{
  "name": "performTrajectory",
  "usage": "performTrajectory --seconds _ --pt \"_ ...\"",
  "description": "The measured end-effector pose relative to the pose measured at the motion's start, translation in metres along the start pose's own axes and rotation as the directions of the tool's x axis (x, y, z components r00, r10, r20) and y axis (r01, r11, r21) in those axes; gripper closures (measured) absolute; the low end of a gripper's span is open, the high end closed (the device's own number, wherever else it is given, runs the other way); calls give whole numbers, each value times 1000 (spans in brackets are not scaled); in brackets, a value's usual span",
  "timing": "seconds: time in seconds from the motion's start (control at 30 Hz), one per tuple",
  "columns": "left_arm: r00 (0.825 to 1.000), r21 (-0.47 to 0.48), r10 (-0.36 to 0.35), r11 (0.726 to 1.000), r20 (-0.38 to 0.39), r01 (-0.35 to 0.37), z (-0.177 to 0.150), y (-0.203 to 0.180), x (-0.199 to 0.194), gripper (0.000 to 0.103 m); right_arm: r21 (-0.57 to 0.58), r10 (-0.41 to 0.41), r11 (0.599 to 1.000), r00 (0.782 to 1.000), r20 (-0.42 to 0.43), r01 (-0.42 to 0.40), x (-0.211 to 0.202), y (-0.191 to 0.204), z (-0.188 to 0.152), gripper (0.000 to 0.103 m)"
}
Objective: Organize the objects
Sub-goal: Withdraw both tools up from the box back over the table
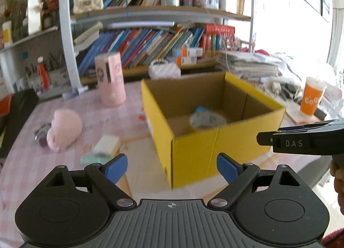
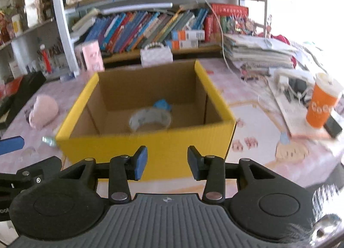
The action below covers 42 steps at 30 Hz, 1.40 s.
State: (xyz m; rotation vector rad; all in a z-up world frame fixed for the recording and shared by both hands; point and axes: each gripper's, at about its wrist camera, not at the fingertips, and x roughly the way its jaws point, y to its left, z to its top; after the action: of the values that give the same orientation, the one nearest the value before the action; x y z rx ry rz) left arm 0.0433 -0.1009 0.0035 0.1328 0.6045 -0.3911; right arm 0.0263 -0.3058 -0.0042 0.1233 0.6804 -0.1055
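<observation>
Open yellow corrugated cardboard box [image 2: 150,151] on pink checked tablecloth [image 1: 64,118] — blurred roll of clear tape [image 2: 150,120] inside. Left gripper [image 1: 172,167]: fingers wide apart, empty. Right gripper [image 2: 167,165]: fingers parted, nothing between; side reads "DAS". Orange paper cup [image 2: 320,108] — lettering unreadable.

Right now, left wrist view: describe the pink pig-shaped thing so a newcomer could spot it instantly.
Start at the yellow cardboard box in the middle of the pink checked tablecloth. Look left of it, past the small cream block, to the pink pig figure lying near the table's left edge. Unlike the tall pink cylinder standing behind it, it is low, rounded and has a snout.
</observation>
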Motion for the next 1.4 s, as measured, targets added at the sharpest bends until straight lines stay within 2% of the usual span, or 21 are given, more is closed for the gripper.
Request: performTrajectory --seconds 0.3,0.57,0.87,1.4 --pt "998 -1 22 1000 -67 -22 -32 21 -19 11 -17 -25 1000 998 -57 24 -14 37 -37 55" --pt "992 3 46 999 -117 -46 -54 38 -36 11 -53 2 999 995 -101 -8 -25 71 -61 45" --pt "990 -3 74 997 -121 -75 -71 62 -60 11 -87 43 995 992 -120 -54 -35 109 -77 35" --pt "981 -62 172 982 -94 -178 -91 117 -99 10 -186 134 971 985 -112 -153 -42 179 -84 29"
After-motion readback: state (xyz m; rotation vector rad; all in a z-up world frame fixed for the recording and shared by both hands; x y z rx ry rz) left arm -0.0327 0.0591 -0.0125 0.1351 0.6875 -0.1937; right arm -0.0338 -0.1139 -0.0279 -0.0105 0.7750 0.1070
